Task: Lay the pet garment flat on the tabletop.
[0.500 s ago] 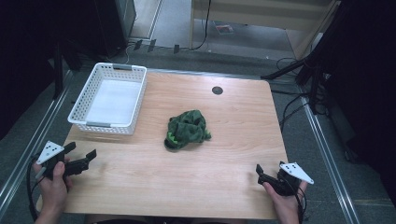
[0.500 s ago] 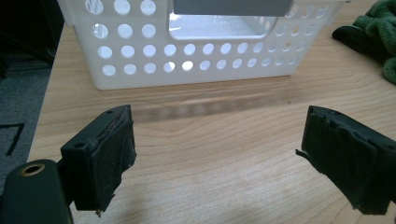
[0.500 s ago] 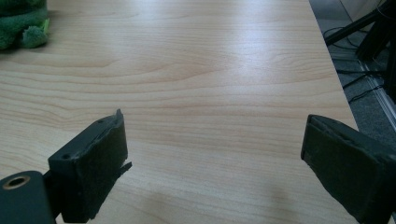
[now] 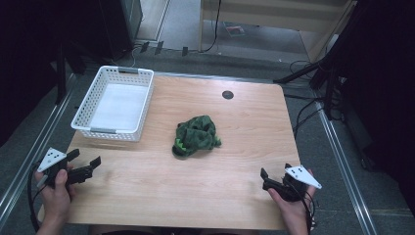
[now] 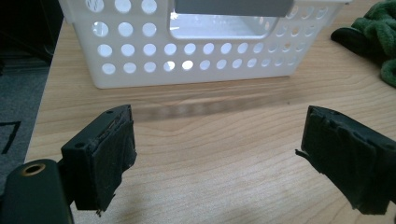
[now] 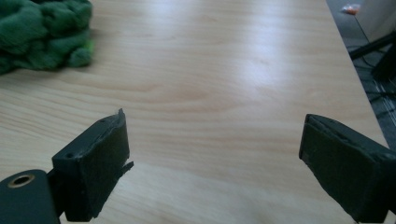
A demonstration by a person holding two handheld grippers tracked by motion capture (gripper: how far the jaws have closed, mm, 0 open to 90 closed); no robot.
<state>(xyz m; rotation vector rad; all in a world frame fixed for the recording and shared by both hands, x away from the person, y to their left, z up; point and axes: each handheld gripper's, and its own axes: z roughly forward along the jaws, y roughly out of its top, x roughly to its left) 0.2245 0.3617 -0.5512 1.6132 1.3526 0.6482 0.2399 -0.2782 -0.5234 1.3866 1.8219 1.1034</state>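
Nothing has shifted: both hand-held grippers, left point(image 4: 85, 164) and right point(image 4: 274, 180), still wait jaws apart at the tabletop's point(image 4: 244, 147) near corners; green cloth point(image 4: 195, 136) untouched beside white basket point(image 4: 115, 103)

crumpled green cloth point(image 4: 196, 135), mid-table, beside white basket point(image 4: 116, 103)

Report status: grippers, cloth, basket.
Left gripper and right gripper open, low at near edge, holding nothing. Green cloth bunched mid-table, untouched. White basket far left, empty. Nothing between grippers and cloth.
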